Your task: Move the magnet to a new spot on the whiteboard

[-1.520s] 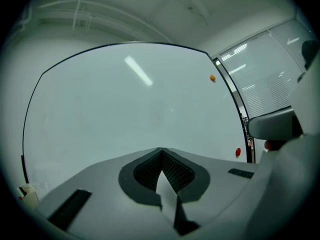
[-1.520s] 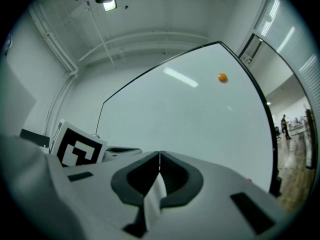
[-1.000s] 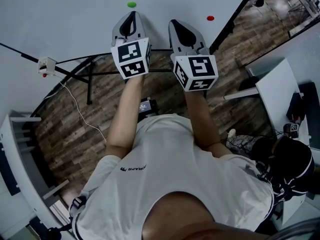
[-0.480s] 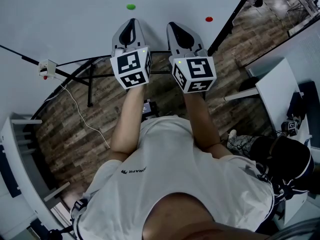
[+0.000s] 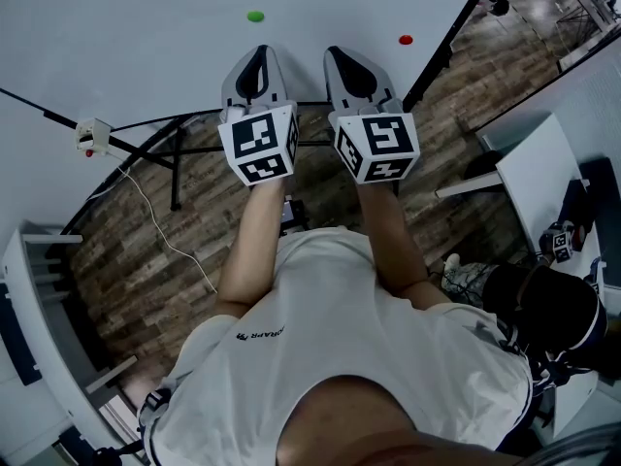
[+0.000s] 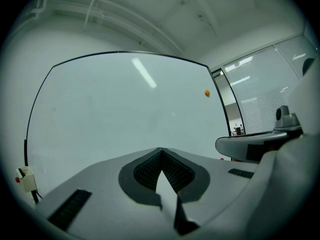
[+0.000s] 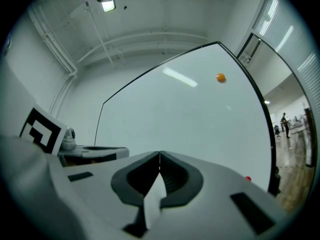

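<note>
The left gripper and right gripper are side by side, each with its jaws closed together on nothing, aimed at the whiteboard. The green magnet sits on the board just beyond the left gripper's tip. The red magnet is near the board's right edge, and the orange magnet near its upper right corner.

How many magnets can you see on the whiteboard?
3. A green magnet sits low on the whiteboard, a red magnet to its right near the edge, an orange magnet higher up. Others may be hidden.
</note>
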`<state>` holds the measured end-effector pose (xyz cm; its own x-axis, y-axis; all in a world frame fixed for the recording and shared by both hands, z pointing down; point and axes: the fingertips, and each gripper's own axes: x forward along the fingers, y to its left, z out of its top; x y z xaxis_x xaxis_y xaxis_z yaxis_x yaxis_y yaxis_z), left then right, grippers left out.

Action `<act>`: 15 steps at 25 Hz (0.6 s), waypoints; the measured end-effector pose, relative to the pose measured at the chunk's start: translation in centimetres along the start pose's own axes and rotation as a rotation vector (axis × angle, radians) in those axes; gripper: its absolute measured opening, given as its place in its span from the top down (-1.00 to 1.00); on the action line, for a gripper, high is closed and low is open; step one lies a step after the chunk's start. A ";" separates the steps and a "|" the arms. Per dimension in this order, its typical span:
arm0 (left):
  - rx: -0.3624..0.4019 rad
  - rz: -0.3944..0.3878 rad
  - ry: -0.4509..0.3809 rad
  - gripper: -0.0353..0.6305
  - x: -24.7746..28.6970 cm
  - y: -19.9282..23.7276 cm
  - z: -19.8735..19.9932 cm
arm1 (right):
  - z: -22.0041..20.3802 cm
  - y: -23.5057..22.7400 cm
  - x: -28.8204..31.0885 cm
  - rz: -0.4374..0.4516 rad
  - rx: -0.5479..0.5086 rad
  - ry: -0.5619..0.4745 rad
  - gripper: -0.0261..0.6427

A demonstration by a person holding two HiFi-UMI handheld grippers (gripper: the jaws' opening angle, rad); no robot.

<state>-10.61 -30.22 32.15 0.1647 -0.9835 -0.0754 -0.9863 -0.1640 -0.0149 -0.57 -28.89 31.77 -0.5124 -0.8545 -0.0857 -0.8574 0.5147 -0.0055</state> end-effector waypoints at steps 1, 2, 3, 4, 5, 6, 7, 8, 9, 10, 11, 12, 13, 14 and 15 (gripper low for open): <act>-0.001 -0.002 -0.001 0.89 -0.1 -0.1 0.0 | 0.0 0.0 0.0 -0.001 0.000 0.000 0.88; -0.002 -0.004 -0.001 0.89 -0.2 -0.1 0.0 | 0.0 0.0 0.0 -0.001 -0.001 0.001 0.88; -0.003 -0.005 0.000 0.89 -0.4 -0.2 0.0 | 0.0 0.0 0.0 -0.002 -0.001 0.001 0.88; -0.004 -0.007 0.000 0.89 -0.5 -0.3 0.0 | 0.0 0.0 0.0 -0.003 -0.002 0.002 0.88; -0.006 -0.007 0.000 0.89 -0.6 -0.3 0.0 | 0.0 0.0 0.0 -0.004 -0.003 0.002 0.88; -0.007 -0.007 -0.001 0.89 -0.7 -0.2 -0.1 | 0.0 0.1 0.0 -0.004 -0.004 0.001 0.88; -0.008 -0.007 -0.002 0.89 -0.7 -0.2 -0.1 | 0.0 0.1 0.1 -0.004 -0.004 0.001 0.88; -0.008 -0.007 -0.003 0.89 -0.8 -0.1 -0.1 | -0.1 0.1 0.1 -0.003 -0.005 0.002 0.88; -0.008 -0.008 -0.004 0.89 -0.9 -0.1 -0.1 | -0.1 0.2 0.2 -0.003 -0.005 0.003 0.88; -0.007 -0.010 -0.004 0.89 -1.1 -0.1 -0.1 | -0.2 0.3 0.2 -0.003 -0.006 0.004 0.88; -0.007 -0.014 -0.005 0.89 -1.2 -0.2 -0.1 | -0.2 0.4 0.2 -0.003 -0.008 0.005 0.88; -0.006 -0.017 -0.005 0.89 -1.4 -0.3 -0.1 | -0.3 0.5 0.2 -0.003 -0.010 0.006 0.88; -0.006 -0.020 -0.006 0.89 -1.5 -0.5 0.0 | -0.2 0.5 0.1 -0.002 -0.011 0.006 0.88; -0.006 -0.022 -0.007 0.89 -1.5 -0.7 0.0 | -0.2 0.5 0.1 -0.002 -0.013 0.006 0.88; -0.005 -0.024 -0.008 0.89 -1.5 -1.0 0.1 | -0.2 0.4 0.1 -0.001 -0.013 0.006 0.88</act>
<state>-9.85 -28.57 32.21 0.1883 -0.9786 -0.0832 -0.9821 -0.1880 -0.0117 -0.93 -28.80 31.96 -0.5114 -0.8556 -0.0798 -0.8586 0.5126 0.0073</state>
